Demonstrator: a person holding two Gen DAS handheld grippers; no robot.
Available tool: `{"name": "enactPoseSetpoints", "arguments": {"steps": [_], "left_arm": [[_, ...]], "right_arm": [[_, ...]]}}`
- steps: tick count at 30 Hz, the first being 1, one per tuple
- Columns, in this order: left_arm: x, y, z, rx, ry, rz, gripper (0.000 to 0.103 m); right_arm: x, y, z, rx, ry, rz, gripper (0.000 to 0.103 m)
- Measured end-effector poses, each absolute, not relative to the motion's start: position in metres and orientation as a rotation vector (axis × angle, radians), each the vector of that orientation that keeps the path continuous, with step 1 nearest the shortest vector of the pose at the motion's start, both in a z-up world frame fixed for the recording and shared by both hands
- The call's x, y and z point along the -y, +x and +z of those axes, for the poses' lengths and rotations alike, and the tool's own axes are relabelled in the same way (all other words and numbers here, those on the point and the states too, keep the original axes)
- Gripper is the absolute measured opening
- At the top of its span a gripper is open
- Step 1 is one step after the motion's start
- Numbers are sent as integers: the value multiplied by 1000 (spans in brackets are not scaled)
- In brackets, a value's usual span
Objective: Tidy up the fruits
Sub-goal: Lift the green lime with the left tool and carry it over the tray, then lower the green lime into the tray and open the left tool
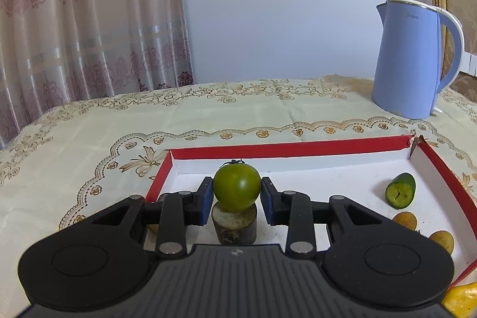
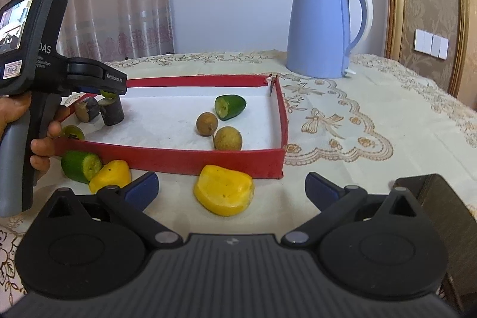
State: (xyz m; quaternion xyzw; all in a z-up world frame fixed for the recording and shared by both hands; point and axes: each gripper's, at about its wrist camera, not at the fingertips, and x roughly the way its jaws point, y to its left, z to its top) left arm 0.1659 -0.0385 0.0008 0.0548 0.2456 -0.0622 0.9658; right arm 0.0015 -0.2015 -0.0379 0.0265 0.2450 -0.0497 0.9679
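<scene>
We are gripping a green tomato (image 1: 237, 187) in our left tongs (image 1: 237, 192), above a dark stump (image 1: 234, 224) in the red tray (image 1: 286, 148); our right tongs (image 2: 232, 187) are hanging open. They are flanking a yellow fruit (image 2: 224, 189) on the table (image 2: 372, 121).

Pale blue plastic electric kettle (image 2: 323, 27) with white handle, upright near the table's far edge. Cream tablecloth (image 2: 372, 115) with gold floral embroidery, covering the table. Pink patterned sheer curtain (image 1: 89, 14), far left. White wall switch panel (image 2: 431, 44), right wall.
</scene>
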Motion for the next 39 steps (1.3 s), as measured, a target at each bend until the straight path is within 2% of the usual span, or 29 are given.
{"name": "enactPoseSetpoints", "arguments": {"steps": [20, 39], "left_arm": [[69, 146, -4, -452, 200, -288, 33], [66, 156, -13, -500, 199, -241, 33]], "right_arm": [[196, 5, -40, -509, -21, -118, 103], [185, 14, -40, -505, -92, -146, 103]]}}
